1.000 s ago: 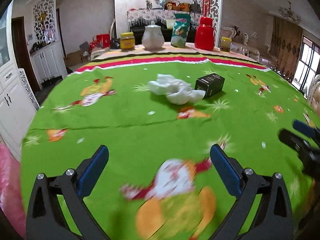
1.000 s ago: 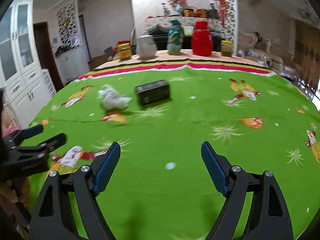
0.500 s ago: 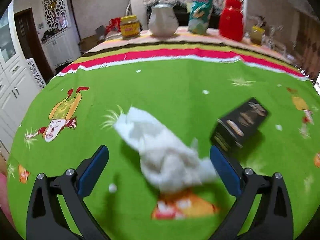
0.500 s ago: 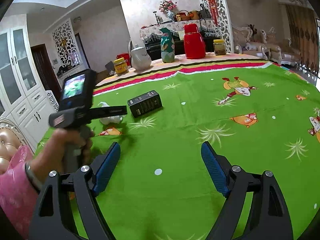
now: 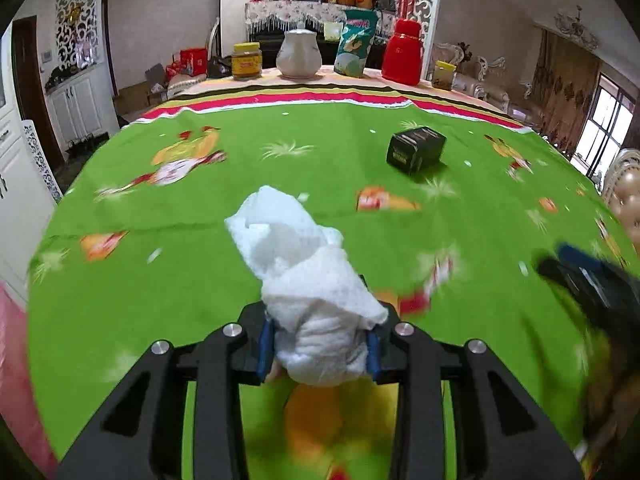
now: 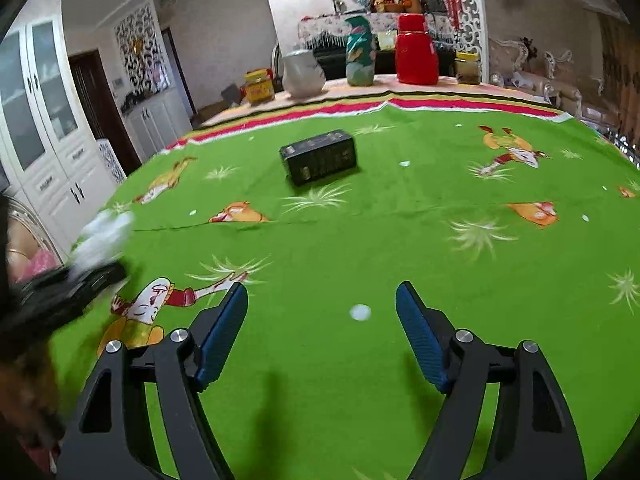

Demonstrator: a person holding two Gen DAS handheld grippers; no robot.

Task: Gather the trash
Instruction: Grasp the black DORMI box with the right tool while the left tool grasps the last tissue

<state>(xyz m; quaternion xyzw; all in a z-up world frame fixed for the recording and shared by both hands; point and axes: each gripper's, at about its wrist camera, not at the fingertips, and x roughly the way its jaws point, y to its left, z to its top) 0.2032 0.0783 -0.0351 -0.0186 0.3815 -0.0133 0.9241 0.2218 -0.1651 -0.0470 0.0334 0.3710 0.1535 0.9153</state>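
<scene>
A crumpled white tissue (image 5: 308, 288) is clamped between the blue pads of my left gripper (image 5: 318, 344), held above the green tablecloth. It also shows blurred at the left edge of the right wrist view (image 6: 102, 236). A small black box (image 5: 416, 149) lies on the cloth beyond it, and in the right wrist view (image 6: 320, 156) it sits ahead of the right gripper. My right gripper (image 6: 322, 320) is open and empty, low over the cloth near the table's front.
A round table with a green cartoon tablecloth (image 6: 460, 280). At its far edge stand a yellow jar (image 5: 247, 61), a white pot (image 5: 299, 54), a green snack bag (image 5: 354, 50), a red thermos (image 5: 402, 58) and a small jar (image 5: 444, 75). White cabinets (image 6: 44, 152) stand at left.
My left gripper went forward to the tissue, shut on it, and pulled back toward the near side with it. The right gripper stayed open and shifted slightly.
</scene>
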